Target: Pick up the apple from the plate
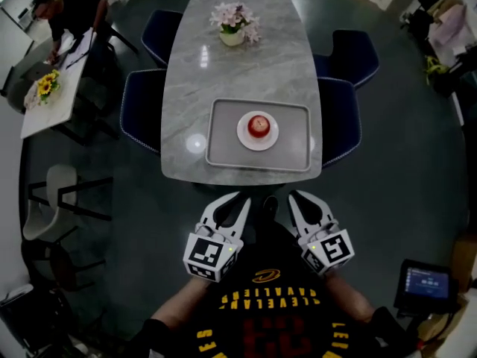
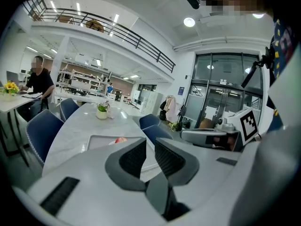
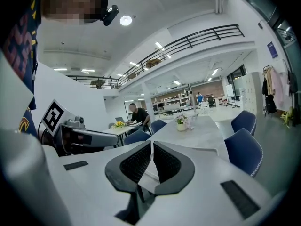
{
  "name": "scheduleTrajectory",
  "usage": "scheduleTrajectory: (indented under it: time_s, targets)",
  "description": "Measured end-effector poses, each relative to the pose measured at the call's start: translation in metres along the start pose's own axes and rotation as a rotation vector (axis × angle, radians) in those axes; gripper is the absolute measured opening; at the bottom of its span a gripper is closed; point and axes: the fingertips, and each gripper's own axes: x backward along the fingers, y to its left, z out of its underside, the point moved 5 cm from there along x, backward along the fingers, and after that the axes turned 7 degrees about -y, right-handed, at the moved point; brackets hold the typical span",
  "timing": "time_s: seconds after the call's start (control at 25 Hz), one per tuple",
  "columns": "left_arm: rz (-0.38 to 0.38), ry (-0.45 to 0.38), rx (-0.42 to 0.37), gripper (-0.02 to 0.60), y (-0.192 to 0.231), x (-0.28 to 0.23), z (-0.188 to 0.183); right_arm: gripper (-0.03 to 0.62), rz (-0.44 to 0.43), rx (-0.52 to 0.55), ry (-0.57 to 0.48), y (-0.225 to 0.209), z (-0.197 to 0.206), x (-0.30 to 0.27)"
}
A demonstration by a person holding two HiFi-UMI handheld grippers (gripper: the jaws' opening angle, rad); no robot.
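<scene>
Holding left tool and right tool side by side, just off the near edge of the grey marbled worktop. Carries nothing in either: left jaws parted by a narrow gap, right jaws closed tip to tip. Leaves the red apple sitting on the small white plate, in the middle of a grey tray near that edge, well apart from both tools. Faces a pot of pale flowers at the worktop's far end.
</scene>
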Motion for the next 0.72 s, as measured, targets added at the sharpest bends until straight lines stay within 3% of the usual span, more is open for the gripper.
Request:
scheduleTrajectory:
  time_s: [0.36, 0.72]
  targets:
    - [-0.114, 0.024, -0.002, 0.058, 0.012, -0.079, -0.007, 0.008, -0.113, -0.005, 0.051, -0.086, -0.013, -0.059]
    - [-0.203, 0.071, -0.034, 0.058, 0.028, -0.115, -0.008, 0.008, -0.181, -0.006, 0.089, -0.126, -0.010, -0.089]
